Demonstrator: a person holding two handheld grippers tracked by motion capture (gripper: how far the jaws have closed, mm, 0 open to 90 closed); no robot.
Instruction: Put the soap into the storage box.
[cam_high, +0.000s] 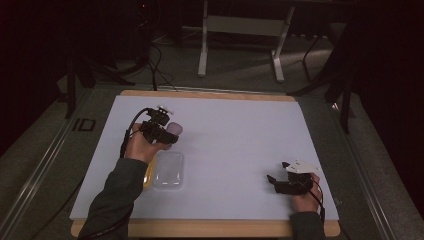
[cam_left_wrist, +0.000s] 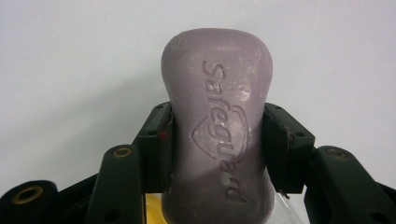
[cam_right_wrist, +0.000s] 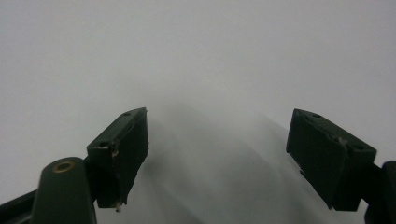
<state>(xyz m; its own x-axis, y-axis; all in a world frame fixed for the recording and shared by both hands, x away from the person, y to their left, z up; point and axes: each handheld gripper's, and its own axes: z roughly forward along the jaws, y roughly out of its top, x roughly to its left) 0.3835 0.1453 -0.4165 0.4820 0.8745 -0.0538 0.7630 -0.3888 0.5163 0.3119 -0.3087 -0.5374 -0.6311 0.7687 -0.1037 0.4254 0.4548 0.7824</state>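
Insp. A: Status on the left claw (cam_left_wrist: 217, 144)?

Insp. B: Clamped on the pale purple moulded soap bar (cam_left_wrist: 217, 126), pads pressing both long sides approx. mid-length. Embossed brand faces the camera. In the high view the bar (cam_high: 174, 128) sits in the claw over the white bench (cam_high: 240, 135), just past the far end of the clear plastic soap box w/ yellow base (cam_high: 167, 171). Can't tell from that angle whether it is lifted or touching the sheet.

Insp. A: And the box?

Insp. B: Near the front-left part of the bench, right beside the left hand (cam_high: 141, 146). Clear part looks empty; a yellow edge pokes out on its left side (cam_high: 148, 175). In the left claw view, bits of yellow and clear plastic (cam_left_wrist: 154, 207) show under the bar, so bar and box are near each other.

Insp. A: Right claw (cam_right_wrist: 217, 154)?

Insp. B: Jaws wide apart, nothing between them, plain bench surface ahead. In the high view it rests at the front-right (cam_high: 280, 181), well apart from soap and box. Idle, by my reading.

Insp. A: Progress?

Insp. B: Judgement only: grip on the soap is secured, that part is done. Bar is not in the box. If the job is boxing the soap, remaining: carry it over the tray, lower it in, release, poss. fit the clear lid. I'd call it early-to-mid stage.
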